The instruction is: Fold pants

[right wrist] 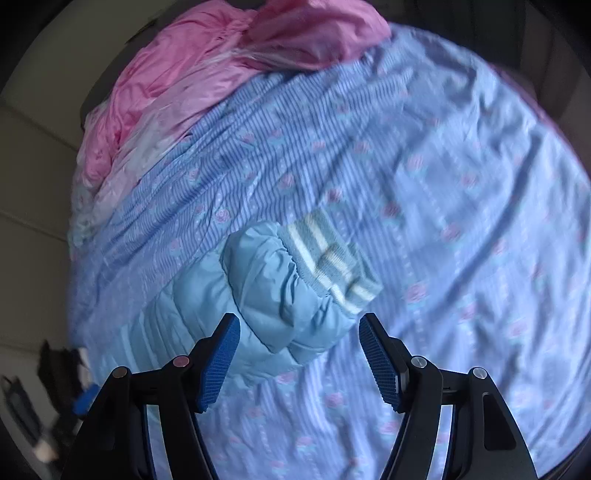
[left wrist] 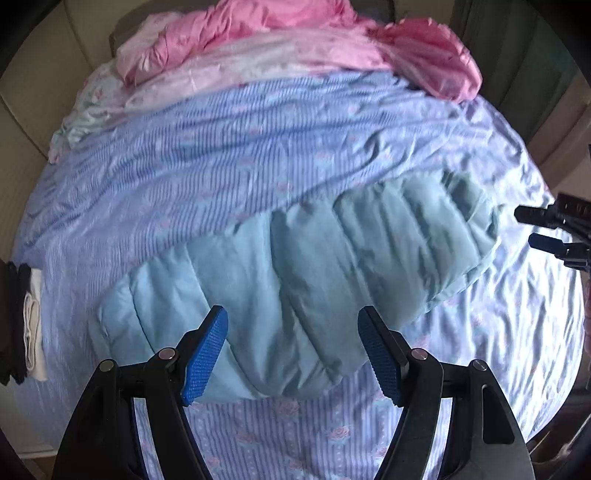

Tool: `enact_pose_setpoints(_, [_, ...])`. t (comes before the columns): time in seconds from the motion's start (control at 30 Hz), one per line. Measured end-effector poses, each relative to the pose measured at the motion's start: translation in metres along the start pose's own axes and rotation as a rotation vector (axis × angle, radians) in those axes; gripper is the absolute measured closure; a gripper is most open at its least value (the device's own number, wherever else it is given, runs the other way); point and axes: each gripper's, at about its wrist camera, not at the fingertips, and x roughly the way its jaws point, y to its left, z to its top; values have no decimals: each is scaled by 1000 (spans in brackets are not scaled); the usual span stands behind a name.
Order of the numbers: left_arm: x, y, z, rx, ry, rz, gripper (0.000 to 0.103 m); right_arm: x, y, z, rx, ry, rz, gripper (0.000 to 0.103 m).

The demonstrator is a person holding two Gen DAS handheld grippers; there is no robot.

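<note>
Left claw (left wrist: pixel 293 354) open over quilted blue pants (left wrist: pixel 295 266); right claw (right wrist: pixel 299 360) open

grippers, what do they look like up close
Both match: the left gripper and right gripper have black angular plastic linkage arms with round silver pivot pins, each finger tipped by a blue pad with a fine knurled texture. No hands or sleeves show.

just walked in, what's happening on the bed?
A person is folding quilted light-blue pants on a striped floral bedsheet, holding tongs in each hand. Both the left tongs and right tongs are open over the pants, gripping nothing. The striped cuffs lie near the right tongs. Pink bedding is bunched at the far end.
</note>
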Motion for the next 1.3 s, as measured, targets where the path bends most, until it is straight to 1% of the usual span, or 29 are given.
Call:
enact_pose_setpoints(0.1, [11, 10, -1, -39, 32, 46, 31, 21, 2, 4, 29, 37, 18, 35])
enact_pose_setpoints(0.23, [18, 29, -3, -111, 64, 89, 31, 47, 13, 9, 1, 89, -18, 35])
enact_pose_setpoints(0.33, [19, 38, -7, -134, 76, 97, 31, 64, 18, 6, -30, 132, -28, 37])
enact_pose_setpoints(0.4, [19, 37, -8, -135, 80, 104, 31, 67, 19, 4, -45, 133, -31, 56])
enact_pose_setpoints(0.43, [20, 36, -9, -133, 82, 111, 31, 66, 18, 3, -45, 118, -31, 60])
enact_pose_setpoints(0.47, [20, 34, -9, -129, 85, 117, 31, 64, 17, 3, -41, 101, -26, 71])
enact_pose_setpoints(0.5, [20, 32, -10, -125, 87, 120, 31, 62, 14, 4, -35, 88, -19, 86])
enact_pose_setpoints(0.57, [22, 28, -10, -114, 90, 126, 31, 55, 9, 5, -19, 79, 0, 90])
enact_pose_setpoints(0.67, [23, 23, -10, -114, 93, 126, 31, 39, 7, 3, -11, 50, 36, 93])
enact_pose_setpoints(0.73, [25, 22, -9, -121, 99, 125, 31, 26, 4, -2, -3, 26, 58, 93])
enact_pose_setpoints(0.8, [27, 20, -9, -120, 109, 129, 31, 24, 0, -6, 3, 37, 44, 94])
enact_pose_setpoints(0.97, [30, 14, -11, -108, 126, 128, 31, 35, -22, -24, 35, 64, -26, 94])
enact_pose_setpoints(1.07, [32, 12, -16, -90, 137, 135, 31, 44, -28, -28, 26, 78, -83, 93])
enact_pose_setpoints(1.13, [32, 14, -20, -95, 144, 132, 31, 46, -29, -29, 37, 96, -94, 87])
enact_pose_setpoints(1.17, [31, 15, -23, -102, 146, 126, 31, 42, -28, -30, 43, 97, -121, 77])
enact_pose_setpoints(1.2, [28, 18, -25, -111, 144, 114, 31, 38, -26, -32, 41, 86, -138, 67])
enact_pose_setpoints(1.23, [24, 20, -27, -118, 137, 104, 31, 27, -20, -35, 24, 57, -165, 64])
enact_pose_setpoints(1.3, [10, 29, -32, -127, 105, 82, 31, 9, -8, -42, -19, 11, -180, 57])
